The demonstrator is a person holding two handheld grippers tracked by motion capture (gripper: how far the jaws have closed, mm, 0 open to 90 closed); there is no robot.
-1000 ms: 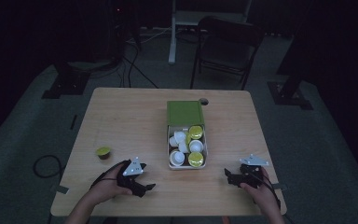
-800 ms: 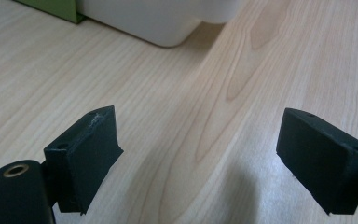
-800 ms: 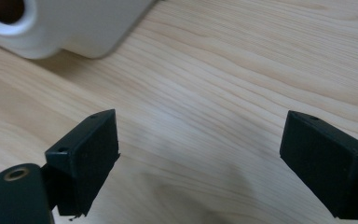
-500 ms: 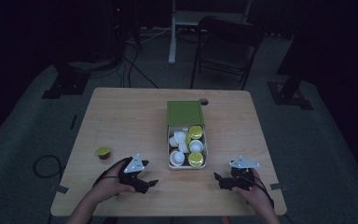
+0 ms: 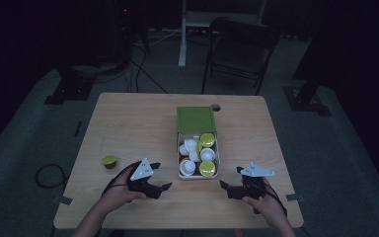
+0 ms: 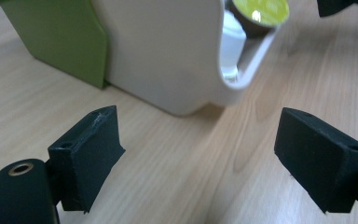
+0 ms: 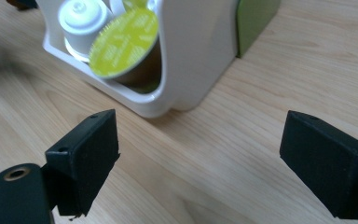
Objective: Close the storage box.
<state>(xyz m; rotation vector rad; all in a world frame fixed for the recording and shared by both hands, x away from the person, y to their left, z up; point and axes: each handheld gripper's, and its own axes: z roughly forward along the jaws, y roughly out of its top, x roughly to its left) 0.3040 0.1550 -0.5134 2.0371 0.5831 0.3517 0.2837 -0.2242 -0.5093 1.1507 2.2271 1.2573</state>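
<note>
Right gripper (image 7: 200, 158) low over the wooden table (image 7: 242, 79), jaws set wide apart with bare tabletop between them. Directly ahead, near the jaws but apart from them: rounded corner of a white box (image 7: 193, 51), its low front wall cut down. Inside, a yellow-green-lidded capsule (image 7: 123, 42) tilted against the wall, touching a white capsule (image 7: 81, 18) beside it. Green sleeve (image 7: 256, 21) around the far part of the box.
</note>
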